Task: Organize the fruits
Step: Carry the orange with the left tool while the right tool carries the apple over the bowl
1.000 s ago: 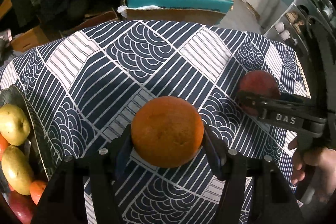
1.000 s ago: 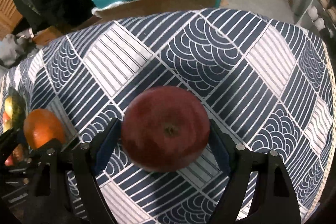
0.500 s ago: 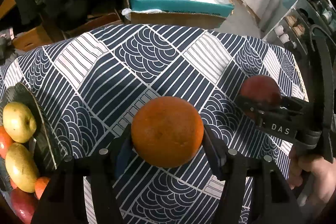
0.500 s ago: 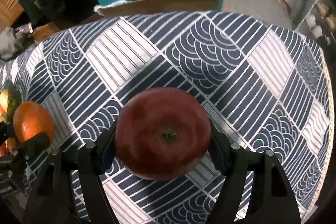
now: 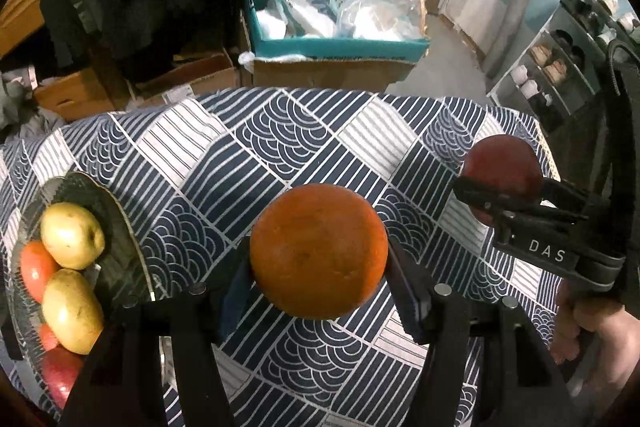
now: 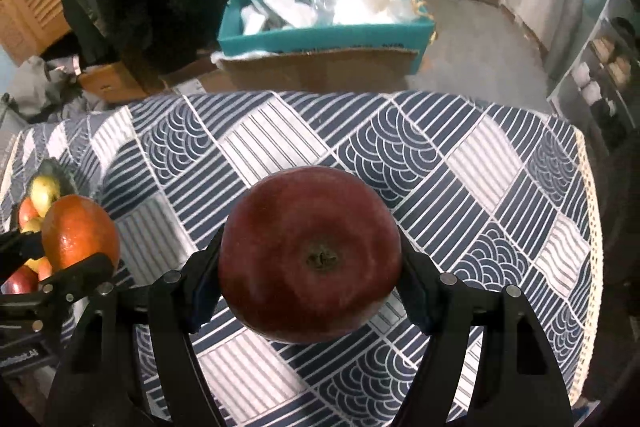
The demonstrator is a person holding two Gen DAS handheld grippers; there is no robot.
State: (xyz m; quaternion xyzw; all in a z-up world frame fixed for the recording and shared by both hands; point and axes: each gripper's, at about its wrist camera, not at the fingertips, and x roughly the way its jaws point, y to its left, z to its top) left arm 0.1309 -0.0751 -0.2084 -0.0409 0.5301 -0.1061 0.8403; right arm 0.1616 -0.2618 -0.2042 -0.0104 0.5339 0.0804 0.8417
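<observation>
An orange [image 5: 319, 251] hangs above the patterned tablecloth [image 5: 280, 147], and my left gripper [image 5: 320, 277] is shut on it, one pad on each side. To its right a dark red apple [image 5: 500, 167] is clamped in my right gripper [image 5: 516, 201]. The right wrist view shows that red apple [image 6: 310, 261] stem-up, with the right gripper [image 6: 310, 281] shut on it, lifted off the cloth. At its left edge are the orange [image 6: 80, 231] and the left gripper [image 6: 56, 269]. A dark glass bowl [image 5: 120, 215] at the table's left holds yellow apples [image 5: 72, 235] and red and orange fruit.
Beyond the table's far edge a teal box [image 5: 336, 47] full of plastic bags sits on a cardboard box. A shelf of shoes [image 5: 560, 67] stands at the right. A person's hand [image 5: 592, 331] holds the right gripper's handle. The tablecloth ends close at the right [image 6: 588, 187].
The right gripper's fingers have closed in against the red apple. Both grippers have risen with their fruit, so the table looks farther away and more of the bowl shows.
</observation>
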